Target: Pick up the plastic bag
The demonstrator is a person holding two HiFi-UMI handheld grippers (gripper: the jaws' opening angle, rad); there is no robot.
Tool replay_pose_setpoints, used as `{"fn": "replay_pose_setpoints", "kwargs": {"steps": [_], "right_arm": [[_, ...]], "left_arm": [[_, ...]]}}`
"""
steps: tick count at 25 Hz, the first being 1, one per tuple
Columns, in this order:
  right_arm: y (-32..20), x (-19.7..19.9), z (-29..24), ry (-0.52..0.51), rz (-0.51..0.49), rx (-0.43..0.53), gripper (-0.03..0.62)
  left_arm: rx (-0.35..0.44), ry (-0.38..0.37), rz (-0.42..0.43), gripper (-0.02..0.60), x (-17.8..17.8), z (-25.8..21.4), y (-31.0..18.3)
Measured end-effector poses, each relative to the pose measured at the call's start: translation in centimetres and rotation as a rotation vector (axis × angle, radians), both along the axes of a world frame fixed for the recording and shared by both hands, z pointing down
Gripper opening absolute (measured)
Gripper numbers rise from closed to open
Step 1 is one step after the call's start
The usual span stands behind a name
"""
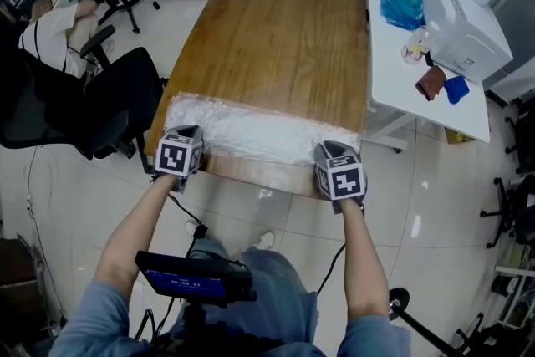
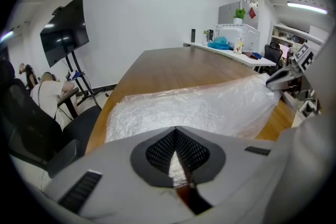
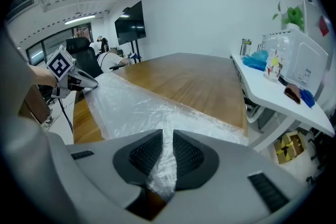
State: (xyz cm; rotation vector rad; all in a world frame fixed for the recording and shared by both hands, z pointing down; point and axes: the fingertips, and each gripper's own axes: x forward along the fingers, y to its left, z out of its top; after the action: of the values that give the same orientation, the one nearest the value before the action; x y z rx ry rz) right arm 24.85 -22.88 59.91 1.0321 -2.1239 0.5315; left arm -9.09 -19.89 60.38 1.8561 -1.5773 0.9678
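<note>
A clear plastic bag (image 1: 251, 132) lies spread across the near end of the wooden table (image 1: 284, 29). My left gripper (image 1: 185, 135) is shut on the bag's near left corner, and my right gripper (image 1: 328, 153) is shut on its near right corner. In the left gripper view the film (image 2: 194, 107) runs out from between the closed jaws (image 2: 177, 165) toward the right gripper (image 2: 286, 77). Bunched film (image 3: 164, 165) shows pinched between the pads in the right gripper view, with the bag (image 3: 136, 105) stretching to the left gripper (image 3: 68, 73).
A black office chair (image 1: 100, 109) stands left of the table. A white side table (image 1: 418, 38) at the right carries a white appliance (image 1: 464, 17), blue cloths and small items. A TV on a stand (image 2: 65, 34) is beyond the table's far left.
</note>
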Motion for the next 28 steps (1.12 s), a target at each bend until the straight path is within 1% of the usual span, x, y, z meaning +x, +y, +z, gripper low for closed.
{"fn": "replay_pose_setpoints", "kwargs": {"steps": [7, 8, 9, 13, 18, 23, 28], "right_arm": [[-0.1, 0.0, -0.1, -0.010, 0.024, 0.011, 0.052], [-0.2, 0.1, -0.1, -0.005, 0.028, 0.021, 0.062], [-0.4, 0.2, -0.3, -0.002, 0.035, 0.035, 0.092], [-0.9, 0.7, -2.0, -0.043, 0.076, 0.088, 0.094], [-1.2, 0.6, -4.1, -0.081, 0.094, 0.139, 0.095], [-0.6, -0.2, -6.3, -0.144, 0.098, 0.193, 0.095], [-0.1, -1.2, -8.0, -0.175, 0.097, 0.226, 0.095]], "left_arm": [[0.016, -0.001, -0.005, 0.005, -0.1, -0.2, -0.2], [0.028, -0.002, 0.001, 0.005, 0.0, -0.5, -0.5], [0.045, 0.000, 0.009, 0.005, 0.3, -0.9, -0.8], [0.112, 0.014, 0.026, 0.005, 0.9, -3.0, -1.5], [0.149, 0.026, 0.046, 0.005, 1.7, -4.3, -1.3], [0.248, 0.080, 0.117, 0.015, 4.6, -6.7, -0.7], [0.292, 0.089, 0.159, 0.017, 5.9, -8.3, -0.2]]}}
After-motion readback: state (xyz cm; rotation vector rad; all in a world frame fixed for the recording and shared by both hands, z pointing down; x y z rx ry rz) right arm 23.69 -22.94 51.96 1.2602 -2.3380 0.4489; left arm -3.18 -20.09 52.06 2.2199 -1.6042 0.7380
